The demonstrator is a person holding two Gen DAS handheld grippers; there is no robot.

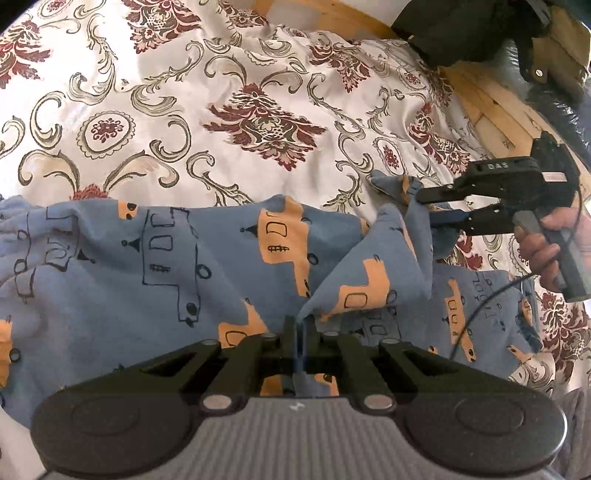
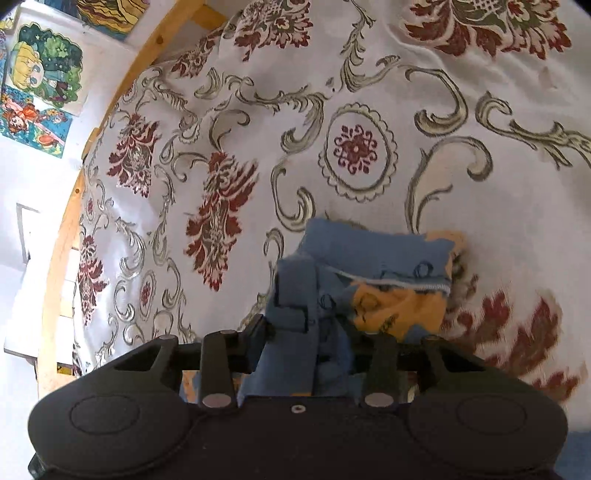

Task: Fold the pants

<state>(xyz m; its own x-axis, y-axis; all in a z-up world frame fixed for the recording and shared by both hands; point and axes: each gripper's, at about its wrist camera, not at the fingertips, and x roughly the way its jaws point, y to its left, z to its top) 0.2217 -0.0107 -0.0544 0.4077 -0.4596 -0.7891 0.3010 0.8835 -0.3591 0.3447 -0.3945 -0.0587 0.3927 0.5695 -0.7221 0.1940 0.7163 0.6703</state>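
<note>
Blue pants [image 1: 155, 266] with orange and outlined truck prints lie across a floral bedspread [image 1: 221, 110]. My left gripper [image 1: 297, 332] is shut on a fold of the pants at the near edge. My right gripper [image 1: 424, 206], seen in the left wrist view at the right, is shut on a lifted corner of the pants [image 1: 399, 229] and holds it above the bed. In the right wrist view the bunched blue and orange cloth [image 2: 354, 280] fills the shut right gripper [image 2: 317, 339], over the bedspread [image 2: 369, 110].
A wooden bed frame [image 1: 491, 107] runs along the far right, with a dark bag [image 1: 465, 29] on it. In the right wrist view the frame [image 2: 70, 221] curves along the left, with cartoon pictures [image 2: 44, 74] on a white wall.
</note>
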